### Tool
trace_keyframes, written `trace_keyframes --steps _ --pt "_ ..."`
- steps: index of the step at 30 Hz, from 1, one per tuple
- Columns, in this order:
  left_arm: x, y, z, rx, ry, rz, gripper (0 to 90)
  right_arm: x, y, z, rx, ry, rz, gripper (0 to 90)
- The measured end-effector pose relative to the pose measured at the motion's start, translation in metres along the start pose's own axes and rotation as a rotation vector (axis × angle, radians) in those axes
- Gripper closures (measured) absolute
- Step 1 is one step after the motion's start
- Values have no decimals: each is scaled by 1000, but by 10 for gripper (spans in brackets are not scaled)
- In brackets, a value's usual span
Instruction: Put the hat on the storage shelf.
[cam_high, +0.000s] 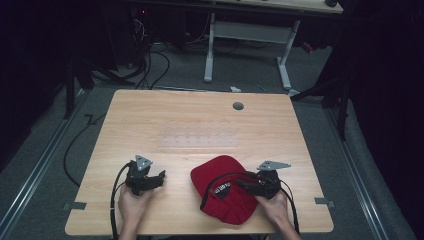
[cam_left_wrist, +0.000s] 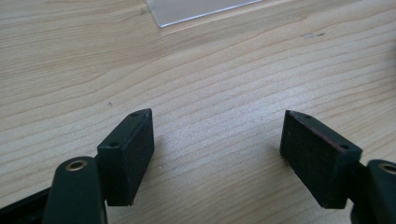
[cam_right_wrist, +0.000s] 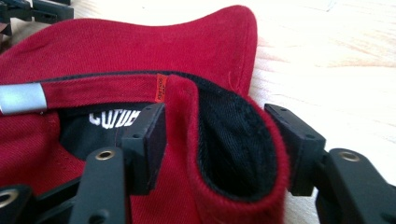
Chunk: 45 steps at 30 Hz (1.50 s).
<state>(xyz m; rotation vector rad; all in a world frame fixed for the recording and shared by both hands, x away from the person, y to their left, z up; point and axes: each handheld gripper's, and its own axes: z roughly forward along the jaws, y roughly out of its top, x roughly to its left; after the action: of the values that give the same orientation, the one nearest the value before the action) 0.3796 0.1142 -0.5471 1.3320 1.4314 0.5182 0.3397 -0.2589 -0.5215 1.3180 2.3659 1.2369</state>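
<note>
a red cap (cam_high: 225, 192) lies upside down at the near right of a wooden table (cam_high: 200, 120), a person's two grippers beside it.

the right gripper (cam_right_wrist: 215, 140) has a fold of the cap's rim between its jaws, touching both pads; this close view shows black lining, white lettering and a silver strap tip. the left gripper (cam_left_wrist: 217, 154) rests open over bare wood, well left of the cap.

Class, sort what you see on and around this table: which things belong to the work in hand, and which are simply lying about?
Part of the work:
- red cap
- right gripper, jaws around a fold of the cap's rim
- left gripper, open over bare wood

Lying about:
- clear plastic sheet
- grey grommet in the table
- white-legged desk behind
</note>
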Motion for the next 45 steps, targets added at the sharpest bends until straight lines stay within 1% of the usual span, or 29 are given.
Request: trace_keyframes --steps 3,4,6,7,8,11,12,13,15,18,28,33,34,36,45 --pt "0 0 0 0 0 0 263 0 -1 2 6 7 1 482" --pt "0 0 0 0 0 0 263 0 -1 2 5 6 -5 518" --pt "0 0 0 0 0 0 263 1 -2 2 4 6 -6 534" --pt "0 0 0 0 0 0 263 0 -2 2 4 9 -4 577" --pt "0 0 0 0 0 0 263 0 -2 2 4 9 -4 577" --pt "0 0 0 0 0 0 263 1 -2 2 6 13 -12 643" --pt "0 0 0 0 0 0 263 1 -2 2 5 16 -11 688" --pt "0 0 0 0 0 0 263 1 -2 2 5 16 -11 688" --pt "0 0 0 0 0 0 263 0 -2 1 3 22 -17 726" --pt "0 0 0 0 0 0 263 -1 -2 0 3 44 2 775" --pt "0 0 0 2 -2 3 263 -3 0 -4 0 77 29 821" --pt "0 0 0 3 -4 2 262 -4 0 -8 -5 80 46 827" --pt "0 0 0 3 -4 2 261 -5 1 -9 -9 79 46 828" --pt "-1 0 0 3 -4 2 259 -5 1 -11 -11 74 61 830" --pt "-1 -1 0 11 -8 5 236 -8 3 -19 -24 65 84 832"
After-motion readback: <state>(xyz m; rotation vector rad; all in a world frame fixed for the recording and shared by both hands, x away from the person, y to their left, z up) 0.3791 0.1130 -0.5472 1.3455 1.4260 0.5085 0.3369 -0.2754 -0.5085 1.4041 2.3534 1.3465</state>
